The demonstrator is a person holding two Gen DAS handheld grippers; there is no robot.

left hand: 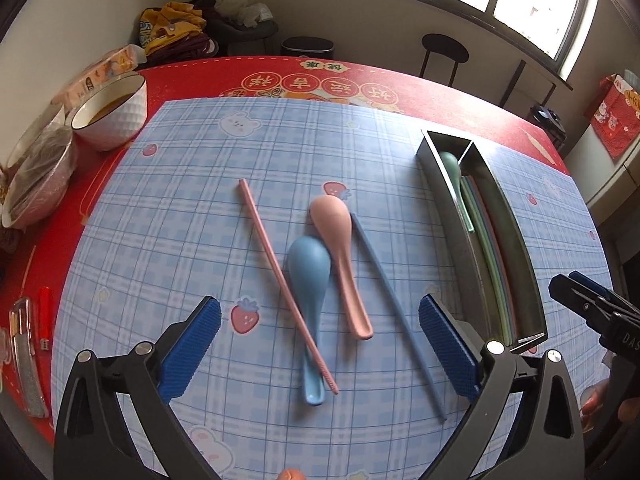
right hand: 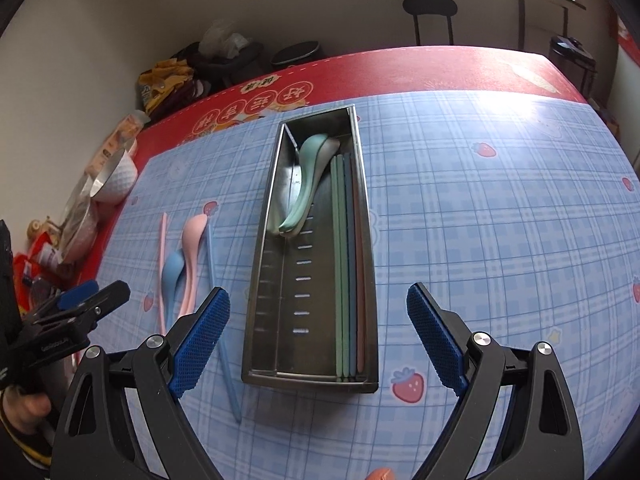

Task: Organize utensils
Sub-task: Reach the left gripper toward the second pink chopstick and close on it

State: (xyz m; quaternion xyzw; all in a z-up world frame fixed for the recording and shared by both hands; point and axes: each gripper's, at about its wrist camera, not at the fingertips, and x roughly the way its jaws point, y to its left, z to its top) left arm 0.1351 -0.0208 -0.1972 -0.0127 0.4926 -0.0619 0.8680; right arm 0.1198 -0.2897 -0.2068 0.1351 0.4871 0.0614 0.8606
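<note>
- Tray (right hand: 370, 280) partly filled: green spoon (right hand: 308, 176) plus approx. 4 chopsticks (right hand: 346, 264) inside, along right wall.
- Left on desk (left hand: 180, 200), beside tray: blue spoon (left hand: 308, 276), pink spoon (left hand: 340, 248), pink chopstick (left hand: 280, 276), blue chopstick (left hand: 396, 312).
- Pink chopstick lying across blue spoon.
- Left gripper (left hand: 320, 344) fingers spread wide, empty, above those 4.
- Right gripper (right hand: 318, 336) fingers spread, empty, over tray.
- Roughly half done, by the look.

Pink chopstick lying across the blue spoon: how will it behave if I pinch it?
The pink chopstick looks thin and smooth, so it may slip or roll. It rests across the blue spoon, so it will probably pivot and nudge that spoon.
</note>
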